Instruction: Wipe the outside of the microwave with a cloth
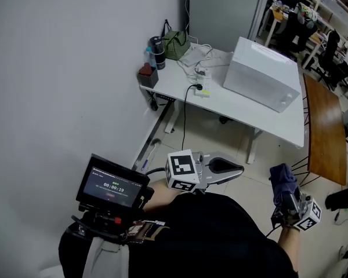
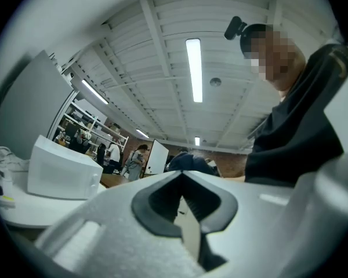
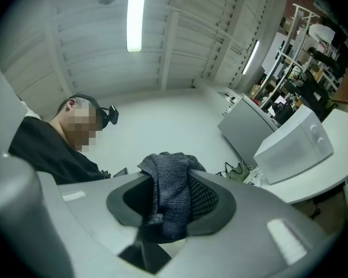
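Holding a dark blue-grey cloth [image 3: 173, 197], the right gripper [image 3: 169, 177] has its jaws pinched on the fabric. The cloth bunches above the jaw tips and hangs down between the pads. In the head view the same bundle stands up out of that gripper, which is raised and well apart from any surface.

The left gripper [image 2: 181, 174] has its jaws pressed together at the tips, with nothing between them. It is held in the air close to the person's dark-clothed body, beside the right gripper and to its left.

The white microwave [image 1: 260, 73] is well apart from both grippers, ahead of and beyond them. It stands on a white table [image 1: 220, 108] with its door closed. From the left gripper it lies off to the left of the jaws. From the right gripper it lies off to the right of them. Neither gripper nor the cloth touches it.

Further from the left gripper than the microwave, at the table's far left end, stand a green bag [image 1: 176, 43] and a dark bottle [image 1: 157, 52]. White cables lie between these and the microwave.
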A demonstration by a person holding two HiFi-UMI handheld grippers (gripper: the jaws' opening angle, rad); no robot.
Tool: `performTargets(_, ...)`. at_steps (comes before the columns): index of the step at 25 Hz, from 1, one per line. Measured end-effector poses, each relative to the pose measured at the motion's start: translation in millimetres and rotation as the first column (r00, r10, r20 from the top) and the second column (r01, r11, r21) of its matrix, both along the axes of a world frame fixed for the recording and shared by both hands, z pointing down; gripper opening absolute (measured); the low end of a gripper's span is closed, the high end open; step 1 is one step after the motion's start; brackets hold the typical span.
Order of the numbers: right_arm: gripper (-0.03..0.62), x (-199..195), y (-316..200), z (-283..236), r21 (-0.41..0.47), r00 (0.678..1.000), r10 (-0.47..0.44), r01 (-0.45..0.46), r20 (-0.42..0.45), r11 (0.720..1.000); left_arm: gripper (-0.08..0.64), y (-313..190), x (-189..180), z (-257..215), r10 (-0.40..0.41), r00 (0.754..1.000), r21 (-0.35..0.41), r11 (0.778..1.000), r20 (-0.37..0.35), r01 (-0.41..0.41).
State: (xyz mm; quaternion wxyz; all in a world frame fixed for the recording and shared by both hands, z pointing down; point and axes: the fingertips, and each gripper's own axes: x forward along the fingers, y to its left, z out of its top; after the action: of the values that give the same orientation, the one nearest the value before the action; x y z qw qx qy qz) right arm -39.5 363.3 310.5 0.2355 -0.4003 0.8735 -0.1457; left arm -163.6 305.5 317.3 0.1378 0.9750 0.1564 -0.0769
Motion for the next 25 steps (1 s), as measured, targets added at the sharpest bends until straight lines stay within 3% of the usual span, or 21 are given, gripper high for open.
performTargets(4,0.13,30.2,69.1,6.1,0.025,0.998,-0.045,0.046,-0.04,0.999,0.005,79.1,27.2,-4.4,-0.05,0.998,-0.029,0.998,-0.026,0.049)
performTargets(8,0.127,39.6,95.3,18.7,-0.009,0.997,-0.047,0.046,-0.066,0.999,0.005,120.8,35.8,-7.1,-0.068,0.998,-0.005,0.998,0.006,0.068)
performTargets(11,0.126,28.9,95.7,21.9,-0.007,0.994,-0.013,0.012,-0.104,1.0,0.005,125.1,22.5,-8.0,-0.067,0.998,0.012,0.998,0.012,0.067)
performTargets(14,0.124,15.9,94.2,25.4,0.0,0.995,0.029,-0.029,-0.1,1.0,0.003,119.9,6.7,-1.0,-0.068,0.998,-0.019,0.998,0.01,0.068)
performTargets(25,0.123,-35.8,77.6,18.9,-0.011,0.983,0.025,-0.027,-0.184,1.0,0.004,102.3,-30.1,-7.0,-0.051,0.999,-0.016,0.999,-0.004,0.051)
